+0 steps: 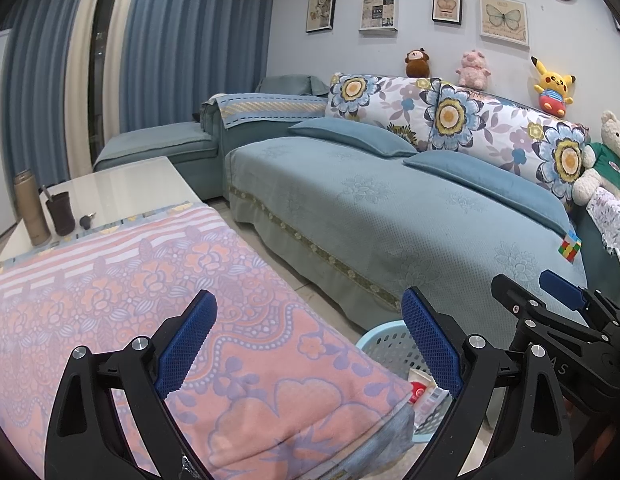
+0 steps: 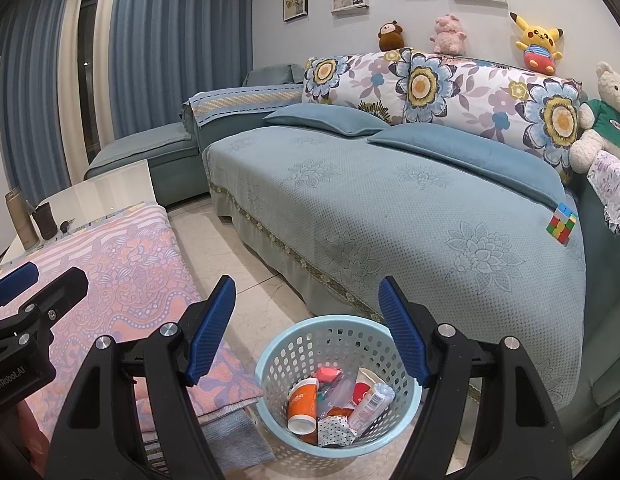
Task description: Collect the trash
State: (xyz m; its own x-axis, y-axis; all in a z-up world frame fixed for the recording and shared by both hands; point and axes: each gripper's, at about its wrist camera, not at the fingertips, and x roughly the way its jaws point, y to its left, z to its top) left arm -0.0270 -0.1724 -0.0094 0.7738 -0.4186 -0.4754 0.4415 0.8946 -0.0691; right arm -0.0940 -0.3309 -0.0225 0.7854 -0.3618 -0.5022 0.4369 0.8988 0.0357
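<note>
A light blue perforated basket (image 2: 278, 360) stands on the tiled floor between the table and the sofa. It holds trash: an orange-and-white bottle (image 2: 302, 406), a white tube (image 2: 369, 402), a pink wrapper (image 2: 327, 374) and crumpled paper (image 2: 333, 432). My right gripper (image 2: 308, 320) is open and empty, held above the basket. My left gripper (image 1: 310, 336) is open and empty above the corner of the pink floral cloth (image 1: 150, 300); the basket (image 1: 383, 340) shows partly behind its right finger. The right gripper (image 1: 549, 300) appears at the right edge of the left wrist view.
A low table with the pink cloth (image 2: 122, 272) carries a tan bottle (image 1: 30, 212), a dark cup (image 1: 60, 212) and keys (image 1: 86, 221) at its far end. A blue sofa (image 2: 389, 208) with cushions, plush toys and a Rubik's cube (image 2: 561, 224) fills the right.
</note>
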